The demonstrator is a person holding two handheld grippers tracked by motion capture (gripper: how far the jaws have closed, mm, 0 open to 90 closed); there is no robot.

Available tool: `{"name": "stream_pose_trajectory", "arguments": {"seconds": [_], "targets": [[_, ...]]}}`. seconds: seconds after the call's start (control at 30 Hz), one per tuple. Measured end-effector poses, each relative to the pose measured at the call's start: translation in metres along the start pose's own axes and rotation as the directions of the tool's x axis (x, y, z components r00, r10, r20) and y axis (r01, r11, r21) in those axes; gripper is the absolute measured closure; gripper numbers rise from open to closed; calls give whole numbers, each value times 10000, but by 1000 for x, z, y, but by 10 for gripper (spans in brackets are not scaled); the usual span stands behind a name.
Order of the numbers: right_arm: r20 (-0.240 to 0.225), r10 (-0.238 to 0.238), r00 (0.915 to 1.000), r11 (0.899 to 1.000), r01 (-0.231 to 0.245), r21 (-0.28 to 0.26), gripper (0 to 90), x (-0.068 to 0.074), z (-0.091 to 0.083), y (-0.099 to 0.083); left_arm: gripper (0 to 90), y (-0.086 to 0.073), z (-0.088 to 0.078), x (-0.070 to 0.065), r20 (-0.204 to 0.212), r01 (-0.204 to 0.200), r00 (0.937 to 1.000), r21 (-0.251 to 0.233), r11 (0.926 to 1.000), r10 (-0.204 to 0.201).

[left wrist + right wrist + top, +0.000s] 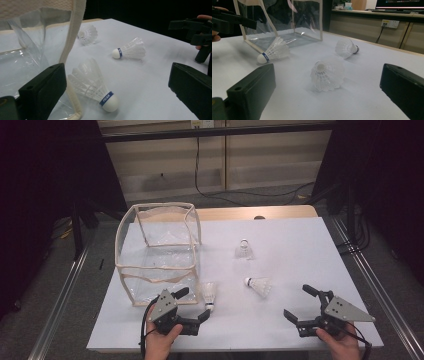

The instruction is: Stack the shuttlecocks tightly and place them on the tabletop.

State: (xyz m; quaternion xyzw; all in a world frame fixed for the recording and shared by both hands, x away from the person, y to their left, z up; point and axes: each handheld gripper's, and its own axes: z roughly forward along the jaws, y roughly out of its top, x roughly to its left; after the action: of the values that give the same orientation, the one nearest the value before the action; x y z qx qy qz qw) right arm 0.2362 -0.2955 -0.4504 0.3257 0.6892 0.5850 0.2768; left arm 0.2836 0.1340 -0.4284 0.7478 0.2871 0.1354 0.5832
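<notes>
Three white shuttlecocks lie on the white table top [300, 245]. The nearest shuttlecock [209, 295] [95, 86] [274, 51] has a blue band and rests beside the front corner of a clear box [155, 250] with beige trim. My left gripper [194, 304] [117, 75] is open, its jaws on either side of this shuttlecock's cork end without touching it. A second shuttlecock [259, 286] [130, 48] [327, 73] lies mid-table, ahead of my open right gripper [297, 301] [328, 75]. The third shuttlecock [243, 250] [87, 34] [345, 47] sits farther back.
The clear box [75, 37] [287, 22] stands open-topped on the table's left half. The table's front edge runs just under both hands. Metal rails flank the table, and a cable hangs down the back wall [197, 170].
</notes>
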Motion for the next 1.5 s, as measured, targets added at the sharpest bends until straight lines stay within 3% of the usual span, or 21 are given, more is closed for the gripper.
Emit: {"name": "stream_pose_trajectory", "arguments": {"seconds": [1.0,1.33,1.5], "targets": [[-35,-45,10000,10000,45,65,0,1,0,0,21,6,18,-12,174,74,9998,502,9987,-83],[-48,-77,10000,9999,78,77,0,1,0,0,50,8,27,-15,-368,224,9992,1152,9931,-182],[-76,-68,9999,9999,69,99,0,2,0,0,76,7,31,-15,-581,123,9983,1585,9873,-31]]}}
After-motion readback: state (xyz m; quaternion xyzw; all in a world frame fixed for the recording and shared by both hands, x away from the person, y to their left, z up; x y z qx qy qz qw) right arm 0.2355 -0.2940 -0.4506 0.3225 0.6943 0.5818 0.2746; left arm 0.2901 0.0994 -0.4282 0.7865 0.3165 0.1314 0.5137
